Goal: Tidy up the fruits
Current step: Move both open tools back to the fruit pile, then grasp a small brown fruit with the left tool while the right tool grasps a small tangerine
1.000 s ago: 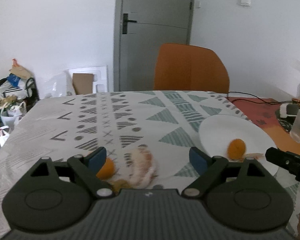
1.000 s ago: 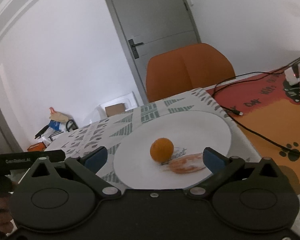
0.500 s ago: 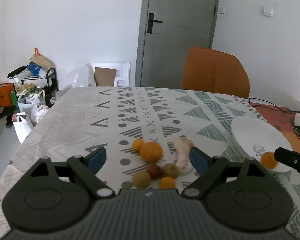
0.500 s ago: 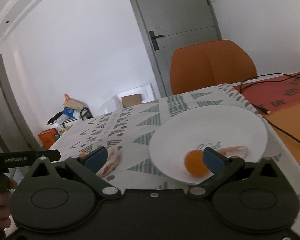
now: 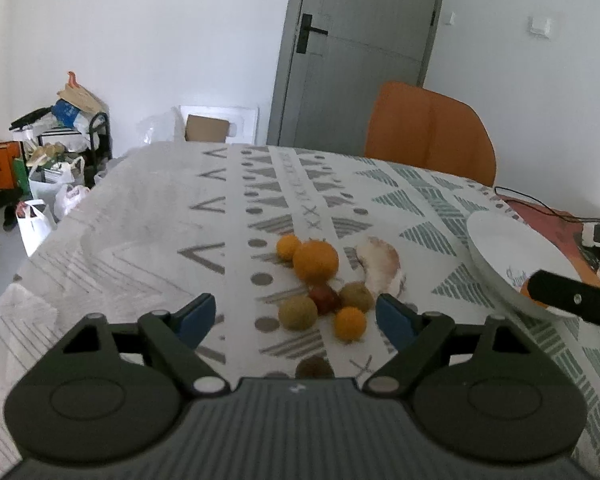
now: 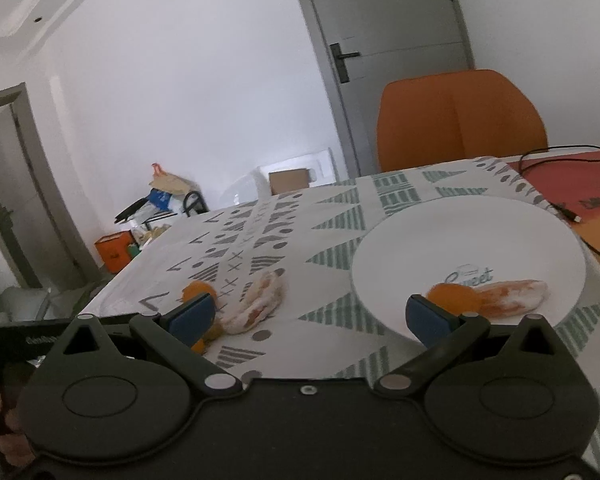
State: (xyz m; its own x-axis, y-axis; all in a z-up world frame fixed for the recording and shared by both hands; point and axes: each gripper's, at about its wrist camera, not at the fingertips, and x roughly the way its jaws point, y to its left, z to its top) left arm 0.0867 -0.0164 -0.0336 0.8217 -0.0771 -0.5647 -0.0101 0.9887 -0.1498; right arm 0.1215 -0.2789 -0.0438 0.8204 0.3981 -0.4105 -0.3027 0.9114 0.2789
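Observation:
A cluster of fruit lies on the patterned tablecloth: a large orange (image 5: 315, 261), a small orange (image 5: 287, 247), two green-brown fruits (image 5: 298, 313), a red one (image 5: 323, 298), another small orange (image 5: 350, 323) and a peeled pale segment (image 5: 381, 269). My left gripper (image 5: 296, 318) is open and empty, just short of the cluster. The white plate (image 6: 500, 236) holds an orange (image 6: 454, 298) and a peeled segment (image 6: 514, 297). My right gripper (image 6: 310, 318) is open and empty, in front of the plate's left rim.
An orange chair (image 5: 430, 134) stands behind the table. A black cable (image 6: 568, 212) and an orange-red mat (image 6: 580, 180) lie right of the plate. Bags and boxes (image 5: 48, 160) crowd the floor at left. The right gripper's body (image 5: 576, 300) reaches in over the plate.
Both grippers have pulled back and up from the table. The left view now takes in the whole fruit cluster. The right view has swung left, away from the plate's middle.

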